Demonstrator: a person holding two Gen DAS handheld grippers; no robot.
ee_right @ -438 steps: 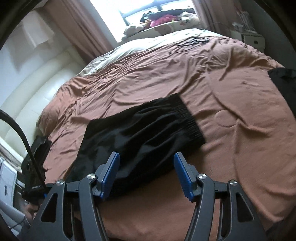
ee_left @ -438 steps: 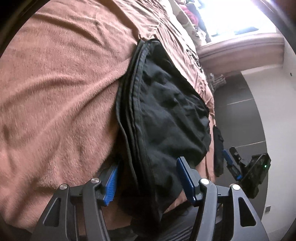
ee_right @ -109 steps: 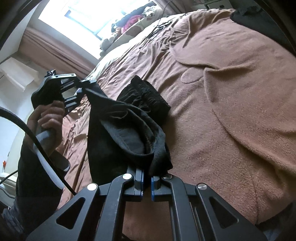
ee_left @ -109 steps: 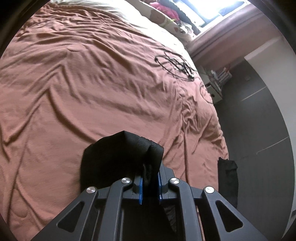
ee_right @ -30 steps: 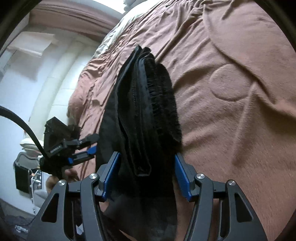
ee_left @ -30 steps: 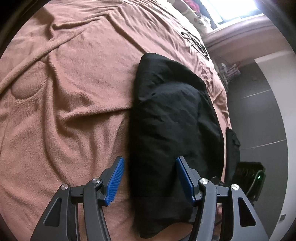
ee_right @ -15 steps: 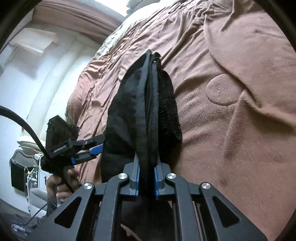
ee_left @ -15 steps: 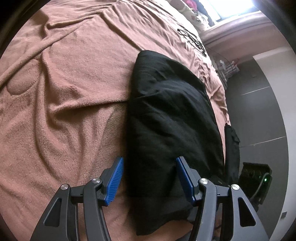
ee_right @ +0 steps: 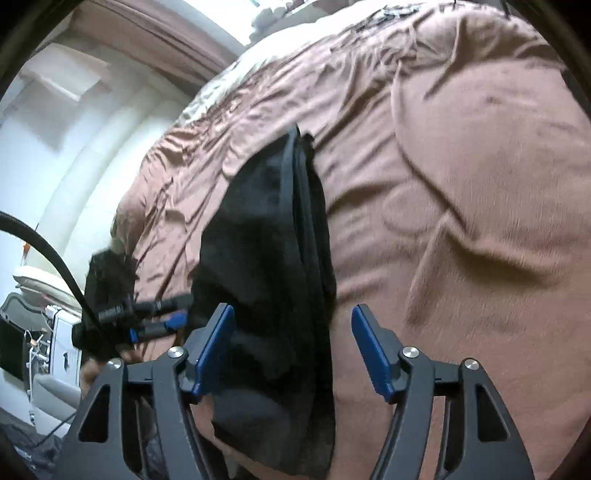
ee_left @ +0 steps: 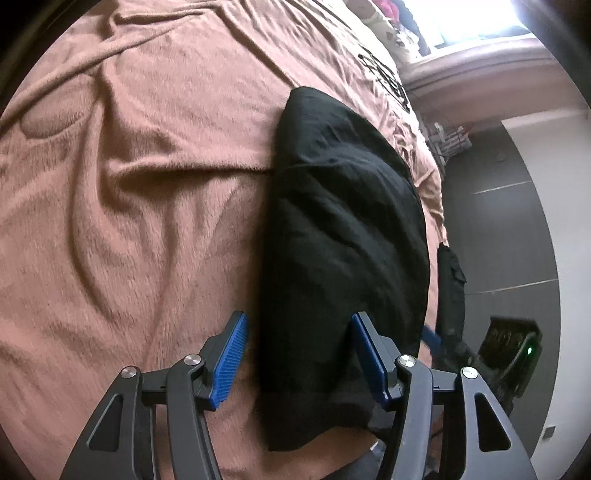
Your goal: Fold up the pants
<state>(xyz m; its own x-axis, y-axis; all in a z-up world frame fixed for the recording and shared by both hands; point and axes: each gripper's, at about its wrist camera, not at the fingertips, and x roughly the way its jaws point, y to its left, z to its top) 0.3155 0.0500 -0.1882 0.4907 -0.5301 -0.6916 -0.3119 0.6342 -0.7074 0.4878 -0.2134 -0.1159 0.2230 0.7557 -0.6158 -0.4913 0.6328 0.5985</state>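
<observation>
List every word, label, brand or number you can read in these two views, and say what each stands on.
No text can be read.
White lettering on the left gripper body, seen in the right wrist view: too blurred to read.
Black markings on the blanket near the window: too small to tell whether they are print or cables.
The pants show no label.

Folded black pants (ee_left: 343,236) on a brown blanket (ee_left: 129,192), framed by the left gripper (ee_left: 297,354).

Jaws spread wide, blue pads (ee_left: 231,358) on either side of the near end of the bundle, gripping nothing. Bundle lying lengthwise along the blanket's right edge, near end draped over the near edge. Another dark garment (ee_left: 450,284) hanging just beyond that right edge; right gripper (ee_left: 439,338) partly visible there, state unclear. Grey floor (ee_left: 498,221) and bright window (ee_left: 469,18) beyond.
</observation>
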